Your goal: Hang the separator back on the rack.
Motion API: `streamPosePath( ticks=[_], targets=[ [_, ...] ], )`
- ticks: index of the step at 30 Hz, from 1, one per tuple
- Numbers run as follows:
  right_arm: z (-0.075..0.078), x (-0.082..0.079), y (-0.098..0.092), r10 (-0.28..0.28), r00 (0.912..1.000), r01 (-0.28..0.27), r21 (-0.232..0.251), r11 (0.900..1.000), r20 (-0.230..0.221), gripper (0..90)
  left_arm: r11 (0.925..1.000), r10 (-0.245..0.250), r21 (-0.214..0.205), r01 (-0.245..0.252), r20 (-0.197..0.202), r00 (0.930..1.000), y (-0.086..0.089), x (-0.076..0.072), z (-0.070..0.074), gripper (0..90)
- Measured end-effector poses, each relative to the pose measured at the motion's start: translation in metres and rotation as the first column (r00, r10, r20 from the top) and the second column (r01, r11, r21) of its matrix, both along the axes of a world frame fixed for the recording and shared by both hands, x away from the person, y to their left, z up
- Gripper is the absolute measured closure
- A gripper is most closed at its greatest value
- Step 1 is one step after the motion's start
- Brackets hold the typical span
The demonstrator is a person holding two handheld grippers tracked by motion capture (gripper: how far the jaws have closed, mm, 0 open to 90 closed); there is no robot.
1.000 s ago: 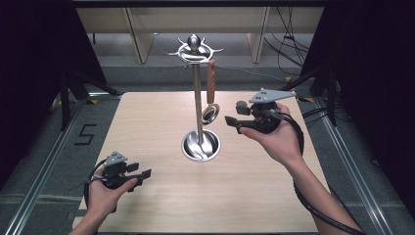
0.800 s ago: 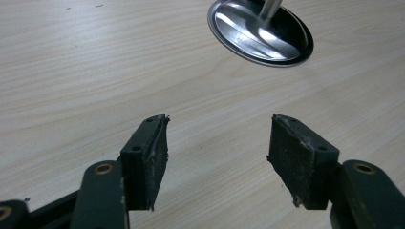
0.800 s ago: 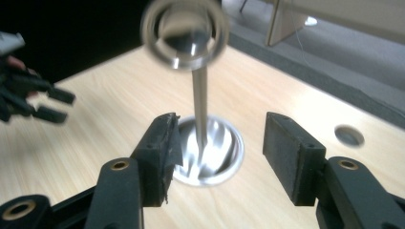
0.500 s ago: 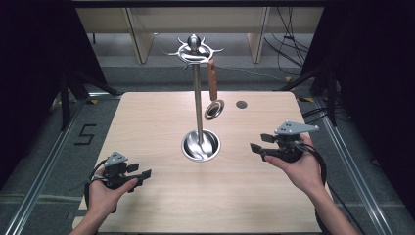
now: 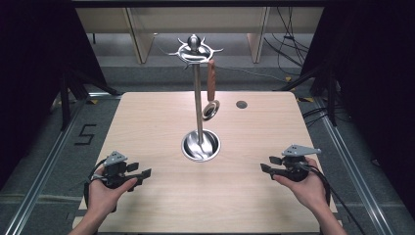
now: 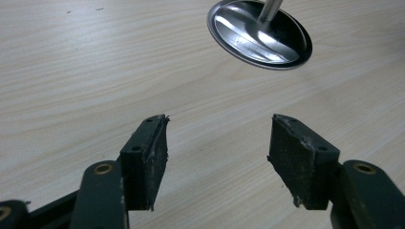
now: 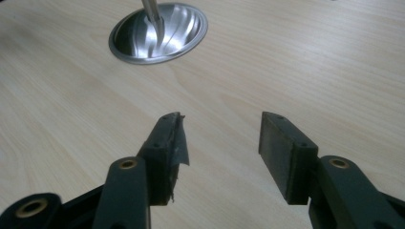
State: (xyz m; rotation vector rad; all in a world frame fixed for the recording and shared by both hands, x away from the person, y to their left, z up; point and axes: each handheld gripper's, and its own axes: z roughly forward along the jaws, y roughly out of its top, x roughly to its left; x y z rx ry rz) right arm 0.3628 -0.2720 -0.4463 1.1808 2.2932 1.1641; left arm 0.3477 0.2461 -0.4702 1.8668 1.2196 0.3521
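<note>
Steel stand [image 5: 198, 105] with hung utensil [image 5: 211, 90] mid-table, unobstructed; right gripper [image 5: 270, 164] withdrawn nearer the table edge, left gripper [image 5: 140, 172] unmoved, both wide open, empty.

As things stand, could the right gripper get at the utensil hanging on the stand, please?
Probably yes: the right gripper is open, and bare table lies between it and the hanging utensil.

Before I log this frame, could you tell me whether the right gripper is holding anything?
No, the right gripper has its jaws spread apart over bare wooden table with nothing between them.
</note>
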Motion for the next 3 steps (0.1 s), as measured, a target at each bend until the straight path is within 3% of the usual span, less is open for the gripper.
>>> streamPosePath(
  ticks=[2,3],
  targets=[
    [0.0022,-0.0013,0.0036,-0.007,0.9999,0.007,0.013,0.9999,-0.010,51.2,0.9999,-0.011,0.007,0.011,-0.004,0.9999,0.0003,0.0001,0.0007,37.6],
    [0.0030,0.0010,0.0029,0.019,0.9996,-0.019,0.000,0.9998,0.022,50.9,0.9988,-0.034,0.035,0.034,-0.007,0.9994,0.0027,0.0004,0.0021,37.6]
  ],
)
